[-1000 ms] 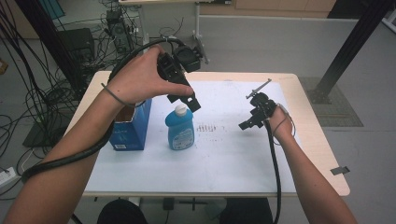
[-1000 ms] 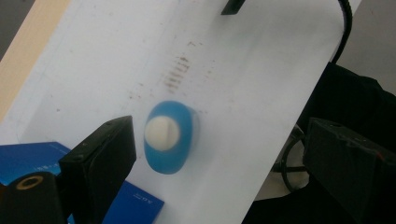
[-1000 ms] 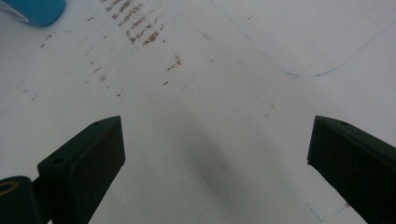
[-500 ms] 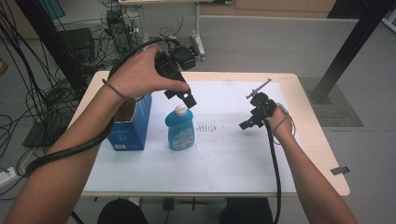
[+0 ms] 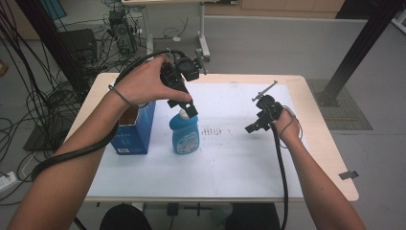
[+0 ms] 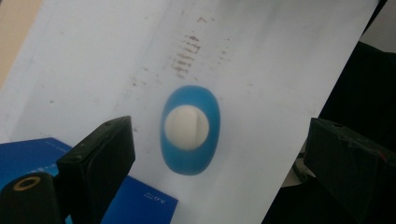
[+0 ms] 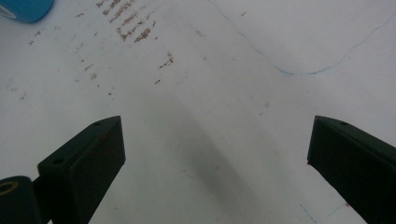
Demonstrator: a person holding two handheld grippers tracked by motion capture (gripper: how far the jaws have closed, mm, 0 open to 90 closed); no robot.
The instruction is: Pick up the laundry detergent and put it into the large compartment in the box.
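Observation:
A blue bottle with a white cap (image 5: 185, 133) stands upright on the white sheet (image 5: 230, 153), left of centre. My left gripper (image 5: 187, 108) hangs right above its cap, pointing down, jaws wide open and empty. In the left gripper view the bottle (image 6: 189, 129) appears from above, its white cap (image 6: 187, 127) centred between the two black jaws of the left gripper (image 6: 224, 168). My right gripper (image 5: 256, 123) hovers over the sheet to the right, open with nothing in it. Under the right gripper (image 7: 215, 172) lies bare stained paper, and the bottle's edge (image 7: 25, 8) sits at the top left.
A blue carton (image 5: 135, 129) stands just left of the bottle, its top open; its corner (image 6: 93, 196) sits under the left jaw. Brown stains (image 5: 215, 131) mark the sheet between bottle and right gripper. The wooden table (image 5: 325, 148) ends close on the right. Cables and stands crowd the floor behind.
My left gripper has drifted slightly toward the table's far edge and now sits squarely over the bottle's cap. The right gripper has stayed put.

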